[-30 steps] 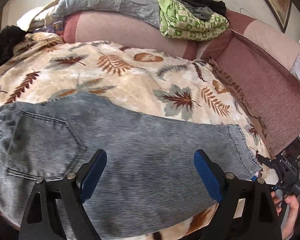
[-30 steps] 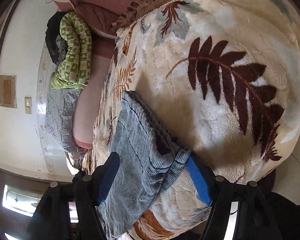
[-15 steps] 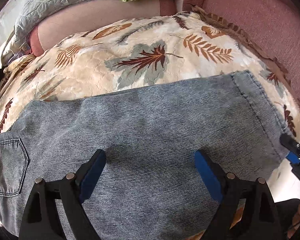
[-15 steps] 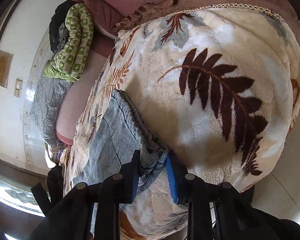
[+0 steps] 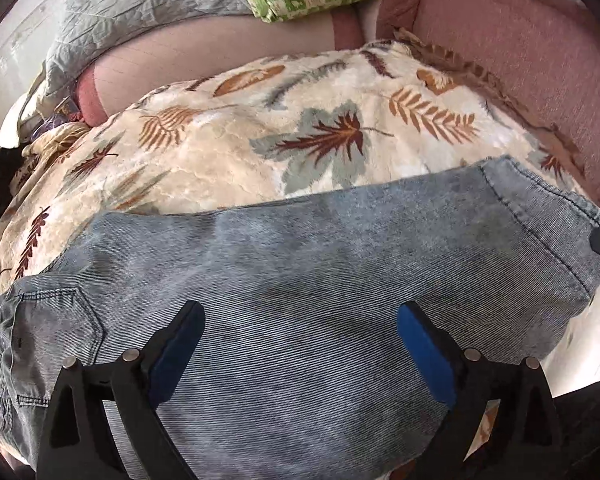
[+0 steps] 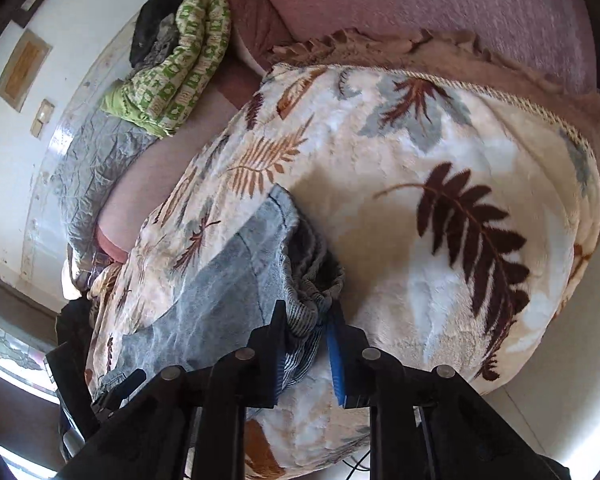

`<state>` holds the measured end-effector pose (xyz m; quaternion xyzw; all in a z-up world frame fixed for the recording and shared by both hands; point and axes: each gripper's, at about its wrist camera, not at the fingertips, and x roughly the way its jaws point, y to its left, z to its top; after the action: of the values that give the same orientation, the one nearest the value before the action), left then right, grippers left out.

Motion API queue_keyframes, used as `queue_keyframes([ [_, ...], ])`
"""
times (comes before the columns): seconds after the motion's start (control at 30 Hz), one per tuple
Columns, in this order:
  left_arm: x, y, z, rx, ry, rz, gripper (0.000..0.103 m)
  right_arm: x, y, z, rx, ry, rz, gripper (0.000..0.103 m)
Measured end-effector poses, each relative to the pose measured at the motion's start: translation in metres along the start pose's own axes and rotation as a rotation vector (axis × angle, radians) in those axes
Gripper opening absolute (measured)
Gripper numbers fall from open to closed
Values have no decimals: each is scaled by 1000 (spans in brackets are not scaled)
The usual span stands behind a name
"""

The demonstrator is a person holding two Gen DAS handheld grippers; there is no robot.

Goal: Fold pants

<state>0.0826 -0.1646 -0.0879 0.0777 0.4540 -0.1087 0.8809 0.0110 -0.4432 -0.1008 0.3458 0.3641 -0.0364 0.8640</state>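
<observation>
The pants, of pale blue-grey denim, are spread across a cream blanket printed with brown and grey leaves, which is laid over a pink sofa. In the left wrist view the left gripper is held above the middle of the leg, its blue-padded fingers wide apart and opening, with nothing pressed between them; a back pocket is seen at 9 o'clock and the hem at 3 o'clock. In the right wrist view the right gripper is seen with fingers closing on the bunched hem of the pants, the cloth being pinched between the pads. A folded green patterned quilt is seen at 11 o'clock on the sofa back.
</observation>
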Motion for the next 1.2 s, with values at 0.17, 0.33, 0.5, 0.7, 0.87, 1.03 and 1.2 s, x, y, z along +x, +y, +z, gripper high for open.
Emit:
queue_keyframes([
  [0.17, -49, 74, -17, -203, -107, -35, 97, -16, 100, -8, -235, -46, 34, 19],
  [0.33, -92, 164, -54, -392, -194, 24, 97, 1, 209, -73, -502, -1, 129, 19],
  [0.5, -103, 213, -85, -474, -190, 102, 97, 70, 248, -164, -630, 208, 209, 19],
  [0.7, -102, 211, -85, -460, -168, 80, 97, 84, 225, -173, -532, 354, 343, 58],
  [0.87, -104, 169, -52, -387, -202, 3, 97, 44, 181, -121, -334, 272, 424, 64],
  [1.03, -76, 119, -28, -297, -149, -95, 97, 91, 104, -103, -8, 463, 432, 70],
  [1.2, 7, 86, -47, -151, 156, 28, 97, 87, 96, -68, 34, 476, 504, 66],
])
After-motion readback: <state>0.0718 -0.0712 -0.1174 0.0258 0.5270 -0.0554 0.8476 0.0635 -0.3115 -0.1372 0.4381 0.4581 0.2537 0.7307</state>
